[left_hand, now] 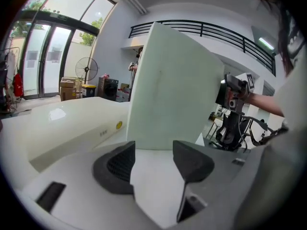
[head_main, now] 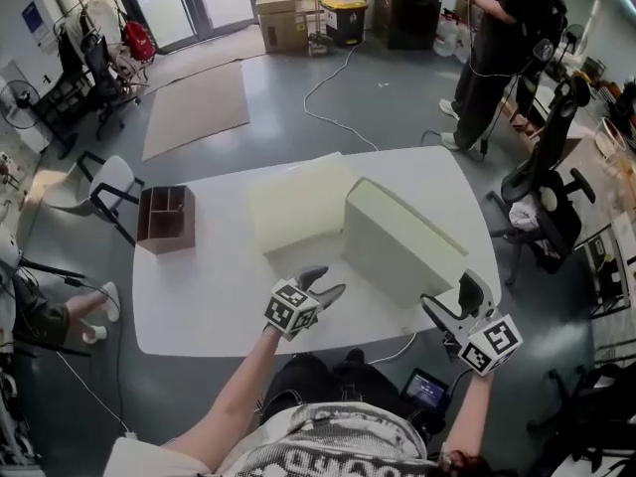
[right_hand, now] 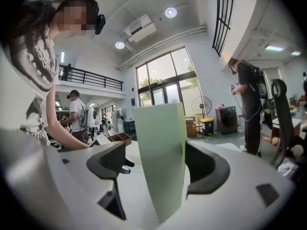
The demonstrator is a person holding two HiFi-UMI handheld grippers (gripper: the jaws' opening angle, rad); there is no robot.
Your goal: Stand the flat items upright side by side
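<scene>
Two pale cream slabs are on the white table (head_main: pixel 199 296). One slab (head_main: pixel 298 205) lies flat at the middle back, also seen low on the left as the flat slab (left_hand: pixel 72 123). The other slab (head_main: pixel 402 244) stands on its long edge to the right, slightly tilted. My right gripper (head_main: pixel 452 298) is at its near end. That standing slab (right_hand: pixel 160 162) sits between the right gripper's (right_hand: pixel 156 150) jaws, close to the right finger (right_hand: pixel 206 169), with a gap at the left finger (right_hand: pixel 108 162). My left gripper (head_main: pixel 326 280) is open and empty, just short of the standing slab (left_hand: pixel 172 90).
A brown wooden box (head_main: pixel 166 217) sits at the table's left edge. A person (head_main: pixel 502 48) stands beyond the table's far right corner. Office chairs (head_main: pixel 547 207) are to the right, and a white chair (head_main: pixel 104 192) to the left. A cable (head_main: pixel 338 87) runs across the floor.
</scene>
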